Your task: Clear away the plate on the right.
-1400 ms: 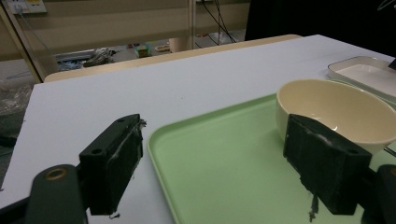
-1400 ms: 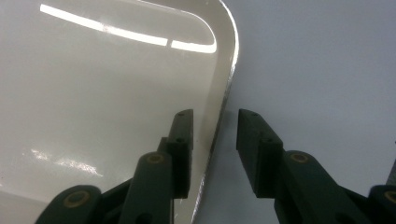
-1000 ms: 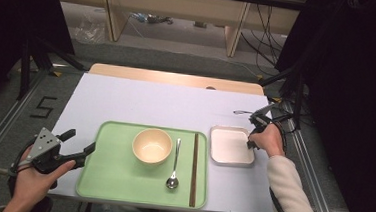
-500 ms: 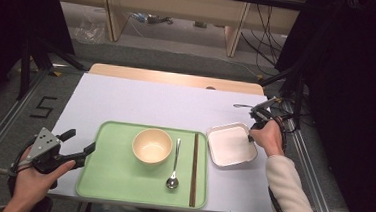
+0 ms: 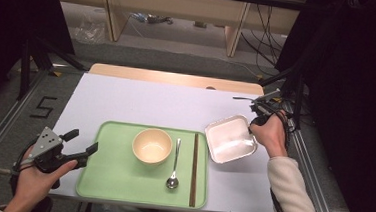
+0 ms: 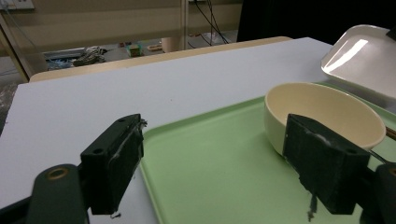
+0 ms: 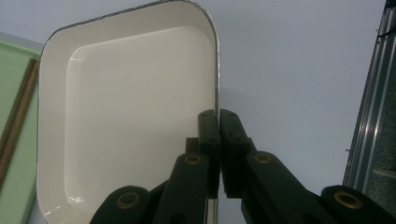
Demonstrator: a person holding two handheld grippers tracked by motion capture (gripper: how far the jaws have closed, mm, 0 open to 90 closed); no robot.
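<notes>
I am holding my left gripper (image 5: 80,144) at the near left corner of the table (image 5: 141,102), its jaws standing wide with nothing between them, hovering at the left edge of the green tray (image 5: 115,181); in the left gripper view the two black pads are framing that tray edge and the cream bowl (image 6: 322,114) beyond. The table is showing me a pale, bare white top with a strip of light wood along its far edge, and beyond it I am seeing wooden shelving legs, loose cables and a grey floor; a "5" is marked on the floor at the left. On the tray the bowl is sitting left of a spoon (image 5: 174,167), and a pair of brown chopsticks (image 5: 194,169) is lying along the tray's right side. Just right of the tray, my right gripper (image 7: 218,121) is pinching the rim of the white square dish (image 5: 230,139), jaws having just closed onto it; the dish is hanging tilted, lifted off the table.
</notes>
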